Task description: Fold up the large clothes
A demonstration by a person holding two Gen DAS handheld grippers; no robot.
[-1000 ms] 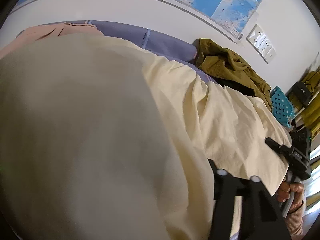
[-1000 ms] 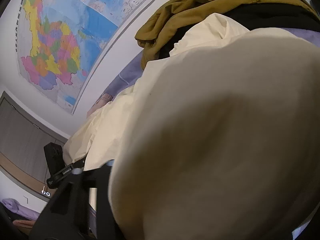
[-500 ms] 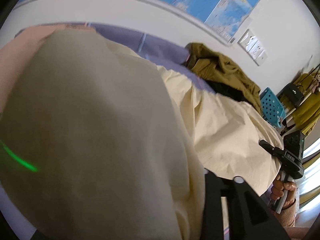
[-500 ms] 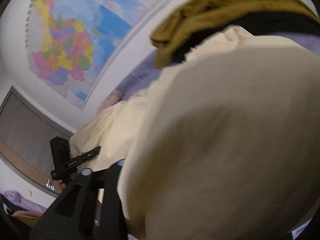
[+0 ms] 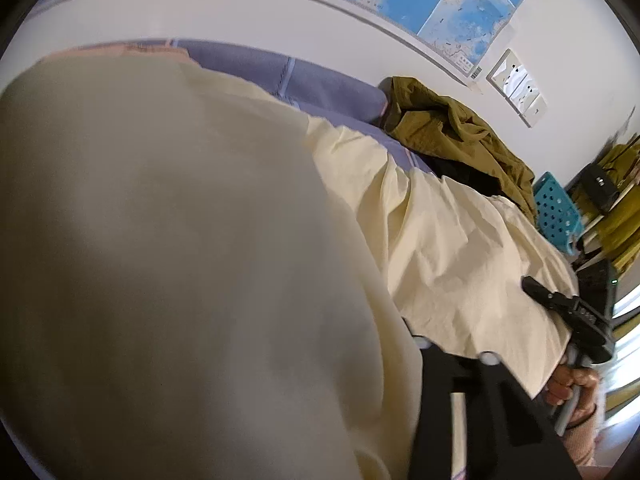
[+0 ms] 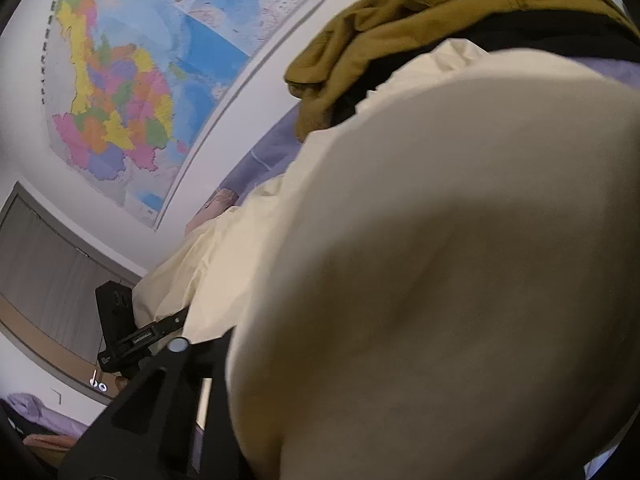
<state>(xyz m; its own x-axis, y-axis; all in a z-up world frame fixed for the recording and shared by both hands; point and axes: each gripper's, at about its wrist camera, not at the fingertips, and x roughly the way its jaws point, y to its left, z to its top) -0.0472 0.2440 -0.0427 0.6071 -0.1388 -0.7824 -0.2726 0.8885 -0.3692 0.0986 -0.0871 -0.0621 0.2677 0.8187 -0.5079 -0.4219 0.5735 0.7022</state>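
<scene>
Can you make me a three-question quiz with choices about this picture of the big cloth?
1. Where is the olive jacket?
A. on the bed, by the wall
B. on the floor
C. in the basket

2. What colour is the cloth being folded?
A. red
B. pale yellow
C. black

3. What does the cloth do in front of both cameras?
A. lies flat and far away
B. drapes close and hides much of the view
C. sits rolled in a ball

Answers: 1 A, it is heaped on the purple sheet under the map. 2 B, it looks cream-yellow in both views. 3 B, a blurred fold fills the lens area.
</scene>
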